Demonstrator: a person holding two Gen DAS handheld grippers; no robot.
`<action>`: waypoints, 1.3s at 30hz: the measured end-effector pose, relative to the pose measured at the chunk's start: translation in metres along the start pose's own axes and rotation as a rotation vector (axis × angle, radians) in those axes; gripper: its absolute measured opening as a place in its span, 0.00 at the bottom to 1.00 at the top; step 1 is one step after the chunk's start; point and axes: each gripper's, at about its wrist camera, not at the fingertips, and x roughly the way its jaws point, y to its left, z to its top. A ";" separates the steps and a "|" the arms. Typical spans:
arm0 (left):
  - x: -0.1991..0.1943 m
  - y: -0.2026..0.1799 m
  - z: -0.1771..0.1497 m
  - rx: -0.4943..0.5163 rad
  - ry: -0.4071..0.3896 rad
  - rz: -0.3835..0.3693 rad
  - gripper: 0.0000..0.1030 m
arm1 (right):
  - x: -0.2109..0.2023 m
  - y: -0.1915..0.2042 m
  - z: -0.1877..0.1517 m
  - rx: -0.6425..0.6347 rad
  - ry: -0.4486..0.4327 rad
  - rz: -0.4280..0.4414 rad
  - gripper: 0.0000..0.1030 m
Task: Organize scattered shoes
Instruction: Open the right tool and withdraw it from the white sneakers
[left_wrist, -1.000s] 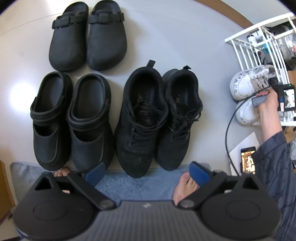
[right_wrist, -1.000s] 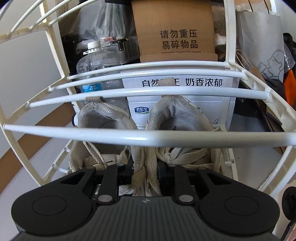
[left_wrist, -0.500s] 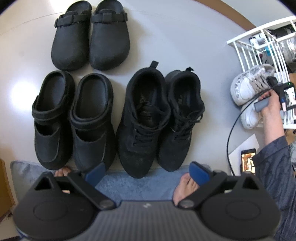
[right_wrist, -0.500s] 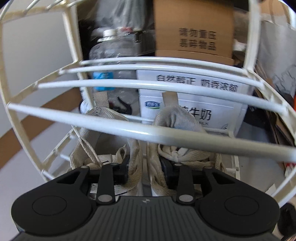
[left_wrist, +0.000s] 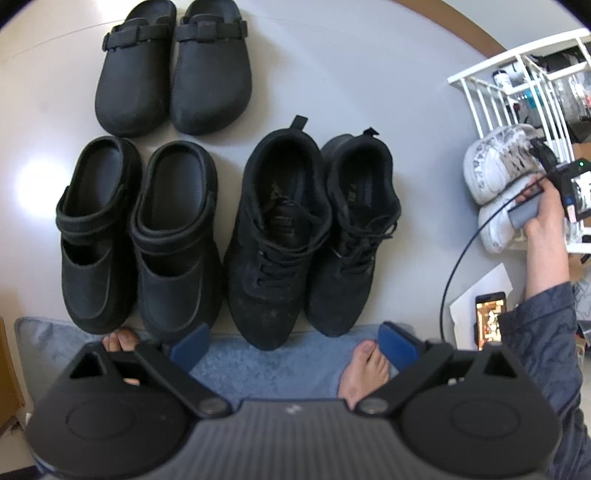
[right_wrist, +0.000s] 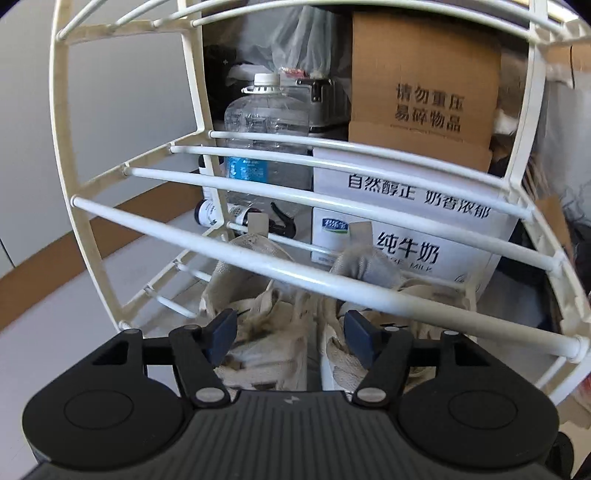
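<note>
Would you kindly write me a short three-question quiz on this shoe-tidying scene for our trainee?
1. True or false: the white sneakers sit on the lowest tier of the white rack.
2. How many black pairs stand on the floor: A two, B three, C four?
3. Fill in: the right tongs are ____ around the sneakers' inner sides.

Key: 1 true. 2 B: clogs, strap slippers, lace-up shoes. 3 opening; the pads press on nothing.
</note>
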 end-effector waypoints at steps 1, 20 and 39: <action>0.000 0.001 0.000 -0.003 -0.001 0.001 0.96 | 0.002 -0.002 -0.001 0.005 0.009 -0.004 0.60; 0.005 0.000 0.000 0.001 0.027 -0.005 0.96 | 0.021 -0.023 -0.012 0.122 -0.132 -0.155 0.22; -0.015 -0.010 0.002 0.031 -0.061 -0.007 0.96 | -0.003 -0.008 -0.015 0.137 -0.191 -0.217 0.51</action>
